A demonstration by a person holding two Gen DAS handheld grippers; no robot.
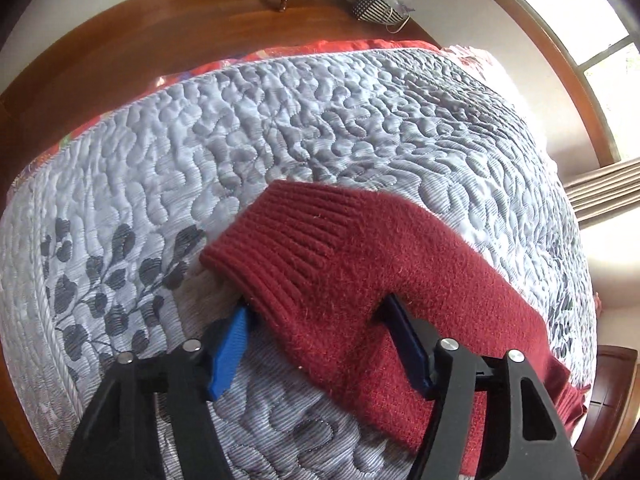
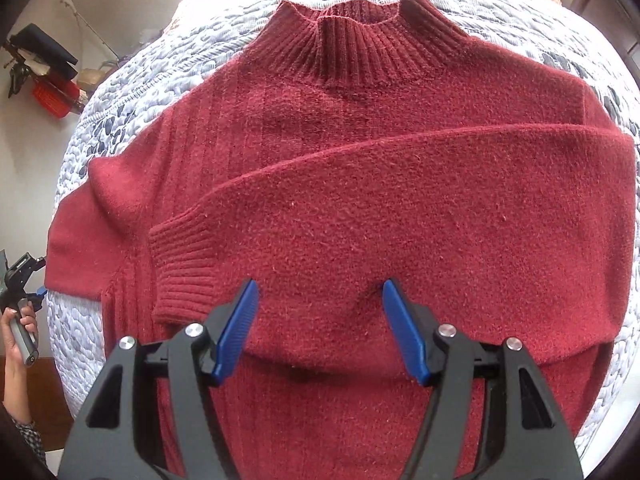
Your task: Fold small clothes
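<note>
We see a fuzzy maroon knit sweater flat on the puffy quilted bed, one ribbed-cuffed sleeve folded across its chest, our left hand-held gripper spread around the other sleeve's ribbed cuff, our right hand-held gripper spread, above the folded sleeve.

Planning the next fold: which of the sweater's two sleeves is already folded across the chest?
The sleeve under the right gripper, its ribbed cuff lying on the body. The other sleeve still sticks out sideways onto the quilt, by the left gripper.

Sweater lay flat on quilt, one sleeve folded across its chest, collar at far end.
</note>
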